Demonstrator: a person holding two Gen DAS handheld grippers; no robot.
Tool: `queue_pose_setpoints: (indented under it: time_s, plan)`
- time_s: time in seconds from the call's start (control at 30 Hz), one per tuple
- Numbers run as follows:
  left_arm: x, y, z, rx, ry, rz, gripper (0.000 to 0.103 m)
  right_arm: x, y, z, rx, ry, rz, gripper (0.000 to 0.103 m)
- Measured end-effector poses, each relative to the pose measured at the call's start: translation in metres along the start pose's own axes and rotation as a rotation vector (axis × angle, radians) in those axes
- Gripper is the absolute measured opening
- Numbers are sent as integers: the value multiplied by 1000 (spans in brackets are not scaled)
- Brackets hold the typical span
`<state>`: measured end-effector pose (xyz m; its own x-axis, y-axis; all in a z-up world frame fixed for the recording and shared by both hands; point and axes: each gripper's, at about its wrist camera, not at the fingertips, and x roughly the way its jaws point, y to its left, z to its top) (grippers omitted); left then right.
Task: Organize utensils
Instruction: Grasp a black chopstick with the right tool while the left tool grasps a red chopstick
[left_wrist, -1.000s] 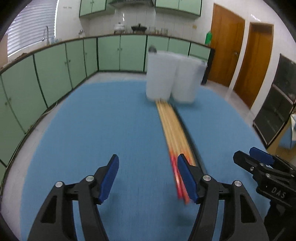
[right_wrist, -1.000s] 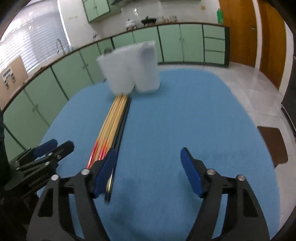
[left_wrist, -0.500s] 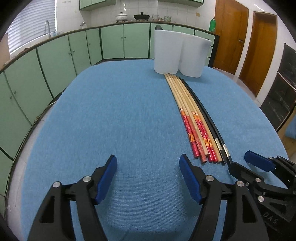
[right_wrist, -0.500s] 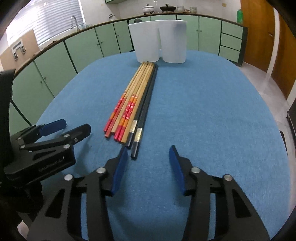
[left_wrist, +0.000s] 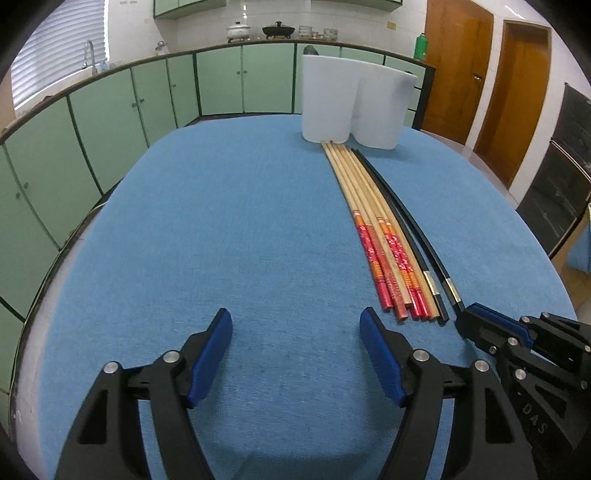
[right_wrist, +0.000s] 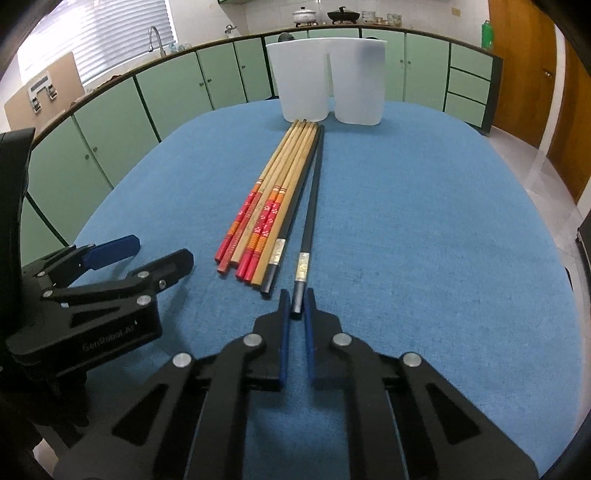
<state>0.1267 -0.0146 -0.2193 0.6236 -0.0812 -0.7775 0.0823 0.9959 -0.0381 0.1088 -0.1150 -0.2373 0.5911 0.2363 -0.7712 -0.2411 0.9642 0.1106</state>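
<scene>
Both wrist views look low and forward across the blue table (left_wrist: 229, 229) toward the white holder (left_wrist: 351, 107) at its far end. The left view sits left of the chopsticks (left_wrist: 373, 225), the right view directly behind them and closer. Both share the chopsticks, the holder and the green cabinets (right_wrist: 177, 88) behind it.

Even indoor light, sharp, fisheye-warped edges.

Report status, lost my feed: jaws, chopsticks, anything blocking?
Right gripper jaws closed on outermost black chopstick. Left gripper open, empty. Other chopsticks flat on blue cloth. White holder ahead, path unobstructed.
</scene>
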Motion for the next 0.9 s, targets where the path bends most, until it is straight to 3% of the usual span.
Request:
queue_pose_setpoints:
  time_s: [0.7,0.83,0.9]
  plan:
    - [9,-26,6,22,19,-51,72,-7,-40,-4,59,-8,-28,7]
    - [11,-24,10,-3,14,-43,58,-6,-40,-4,59,-11,-24,8]
    - [13,-23,12,-17,10,-55,38,-6,-40,-5,64,-11,-17,8]
